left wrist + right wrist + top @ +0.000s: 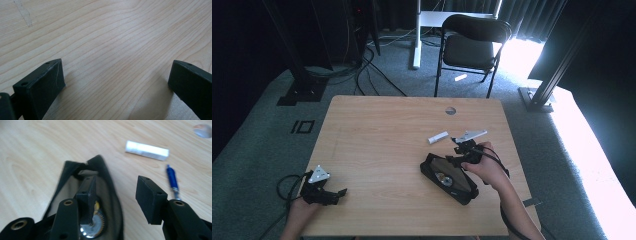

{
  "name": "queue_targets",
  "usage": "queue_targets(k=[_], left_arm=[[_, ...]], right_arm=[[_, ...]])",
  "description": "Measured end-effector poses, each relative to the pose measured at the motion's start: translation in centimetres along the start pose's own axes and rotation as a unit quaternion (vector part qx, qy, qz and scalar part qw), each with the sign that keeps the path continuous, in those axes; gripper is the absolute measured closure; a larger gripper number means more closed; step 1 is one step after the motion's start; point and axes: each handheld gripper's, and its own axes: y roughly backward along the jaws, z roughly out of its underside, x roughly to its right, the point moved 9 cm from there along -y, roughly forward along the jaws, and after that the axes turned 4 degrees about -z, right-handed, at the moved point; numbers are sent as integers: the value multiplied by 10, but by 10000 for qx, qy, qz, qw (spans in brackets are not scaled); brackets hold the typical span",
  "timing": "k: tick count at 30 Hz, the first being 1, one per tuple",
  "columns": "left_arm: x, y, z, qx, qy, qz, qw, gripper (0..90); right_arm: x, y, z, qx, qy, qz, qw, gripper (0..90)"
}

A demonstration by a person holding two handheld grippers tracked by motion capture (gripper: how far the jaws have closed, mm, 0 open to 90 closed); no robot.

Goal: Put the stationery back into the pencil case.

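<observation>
A: Right gripper view first. How do the jaws of the right gripper (pixel 117 200) stand?

B: Wide apart, gripping nothing. The left-hand jaw dips inside the open mouth of a black pouch (pixel 110 187); the other hangs outside it, over bare wood. I cannot tell whether the inner jaw touches the lining.

A: What lies in the pouch?

B: A pale lining, and near the jaw's tip a round silvery thing with a toothed brass-coloured rim (pixel 93 226), a bit of yellow just above it. What it is, I cannot say.

A: And beyond the jaws?

B: At about one o'clock from them, a small white stick (pixel 147 150) lies flat on the table (pixel 37 150). At three o'clock, just beside the outer jaw, a blue pen (pixel 172 178) points up the frame. A grey round spot (pixel 203 130) sits at the top right corner.

A: In the high view?

B: The pouch (pixel 451 179) lies right of the table's centre, slanting from ten o'clock to four. The right hand (pixel 484 167) holds the gripper (pixel 460 161) over its upper end; the white stick (pixel 438 137) lies just past it at eleven o'clock.

A: The left gripper?

B: In the left gripper view its jaws are spread wide over bare wood grain, the left gripper (pixel 116 82) holding nothing. From above, it (pixel 339 193) rests at the table's seven o'clock corner, well apart from the pouch, the left hand (pixel 302 210) behind it.
</observation>
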Motion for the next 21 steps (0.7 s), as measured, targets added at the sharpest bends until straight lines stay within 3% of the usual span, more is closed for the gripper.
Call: queue_targets(k=[9, 15, 21], left_arm=[[0, 0, 0, 1, 11, 3, 10000, 7], [0, 0, 0, 1, 10, 4, 10000, 7], [0, 0, 0, 1, 11, 4, 10000, 7]], right_arm=[[39, -11, 9, 52, -438, 250, 9987, 503], [64, -15, 12, 260, -500, 448, 9974, 503], [83, -25, 21, 141, -566, 610, 9964, 503]])
